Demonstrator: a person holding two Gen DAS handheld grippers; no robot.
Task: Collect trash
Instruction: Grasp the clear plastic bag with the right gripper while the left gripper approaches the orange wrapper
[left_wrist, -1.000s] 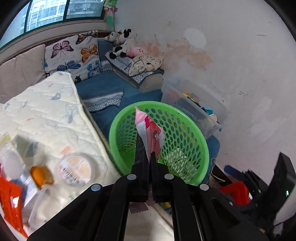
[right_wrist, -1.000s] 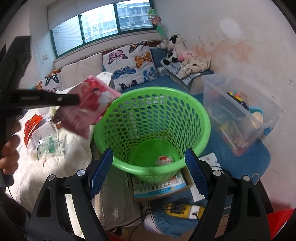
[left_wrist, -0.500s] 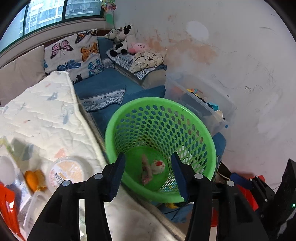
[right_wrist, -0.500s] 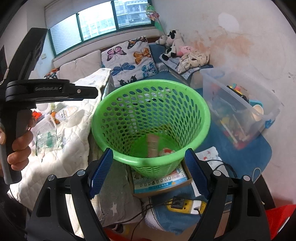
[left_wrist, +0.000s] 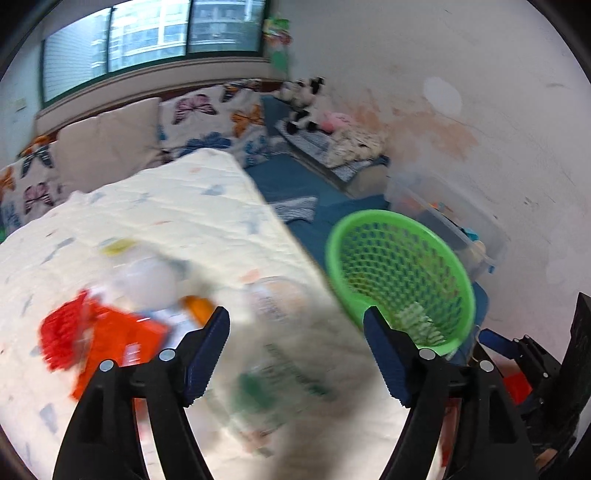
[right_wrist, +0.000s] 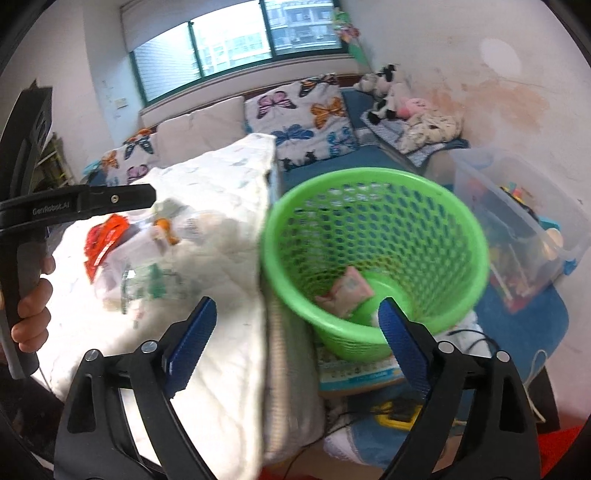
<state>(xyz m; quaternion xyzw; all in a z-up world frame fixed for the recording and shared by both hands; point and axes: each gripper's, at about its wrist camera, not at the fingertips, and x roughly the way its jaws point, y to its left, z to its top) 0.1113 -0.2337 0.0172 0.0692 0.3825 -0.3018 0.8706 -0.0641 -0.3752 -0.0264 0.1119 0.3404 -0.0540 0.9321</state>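
The green mesh basket (right_wrist: 373, 184) stands on the floor beside the quilt-covered bed (right_wrist: 221, 206). A pink wrapper (right_wrist: 347, 291) lies at its bottom. My left gripper (left_wrist: 295, 317) hovers over the quilt (left_wrist: 177, 206), left of the basket (left_wrist: 399, 273); its jaws are opening with nothing between them. Blurred trash lies under it: a red wrapper (left_wrist: 99, 332), a clear lid (left_wrist: 277, 299) and a green-printed clear pack (left_wrist: 280, 387). My right gripper (right_wrist: 297, 310) is over the bed's edge and the basket's near rim, jaws opening and empty. A hand (right_wrist: 33, 295) holds the left gripper (right_wrist: 147, 197) over the red wrapper (right_wrist: 103, 240).
A clear storage box (right_wrist: 517, 221) of toys sits right of the basket against the wall. Butterfly cushions (right_wrist: 306, 118) and plush toys (right_wrist: 388, 92) lie behind. A book (right_wrist: 354, 373) is under the basket, with a yellow device (right_wrist: 391, 413) and cables on the floor.
The left gripper opened and dropped the pink wrapper into the basket, then swung left over the quilt's trash. The right gripper shifted left and its jaws widened.
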